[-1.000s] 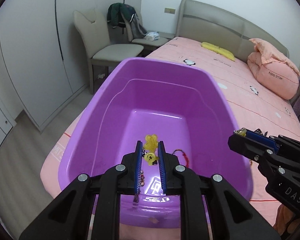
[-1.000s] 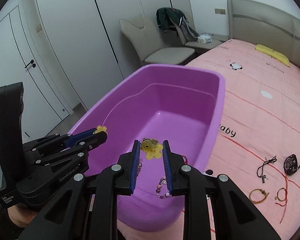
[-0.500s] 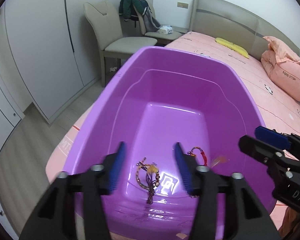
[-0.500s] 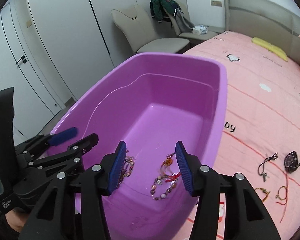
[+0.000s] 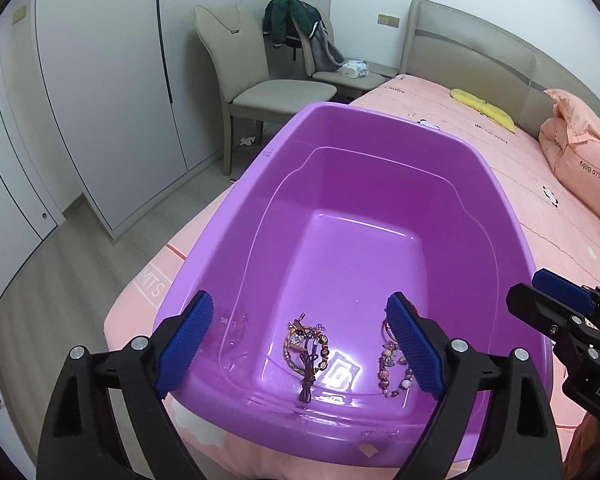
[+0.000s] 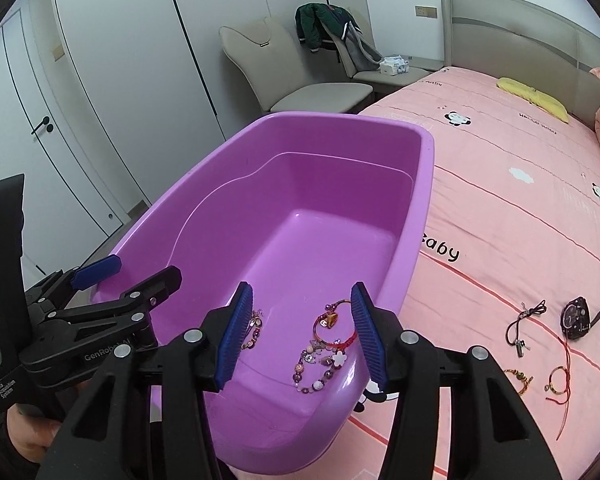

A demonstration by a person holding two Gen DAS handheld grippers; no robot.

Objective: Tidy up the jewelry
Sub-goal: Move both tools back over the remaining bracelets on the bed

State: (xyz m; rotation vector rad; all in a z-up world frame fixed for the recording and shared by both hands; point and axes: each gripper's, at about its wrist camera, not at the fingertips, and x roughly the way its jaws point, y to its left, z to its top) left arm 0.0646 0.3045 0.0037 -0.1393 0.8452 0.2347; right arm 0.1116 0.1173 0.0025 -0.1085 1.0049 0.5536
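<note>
Indoors, pink bed (image 6: 520, 220), purple tub (image 5: 496, 184), left gripper (image 5: 300, 346) and right gripper (image 6: 300, 336) both spread wide, beige chair (image 5: 260, 80)

1. the right gripper (image 6: 302, 330) hangs over the near end of the purple tub (image 6: 420, 216), its blue pads spread wide with nothing between them.
2. below the gap lie a beaded bracelet (image 6: 318, 376) and a red string bracelet (image 6: 334, 330).
3. left of it, the left gripper (image 6: 134, 272) reaches over the tub's rim, its fingers also apart.
4. right of it, on the pink bedspread (image 6: 520, 220), lie a black cord necklace (image 6: 520, 326), a watch (image 6: 576, 318) and small bracelets (image 6: 540, 380).
</note>
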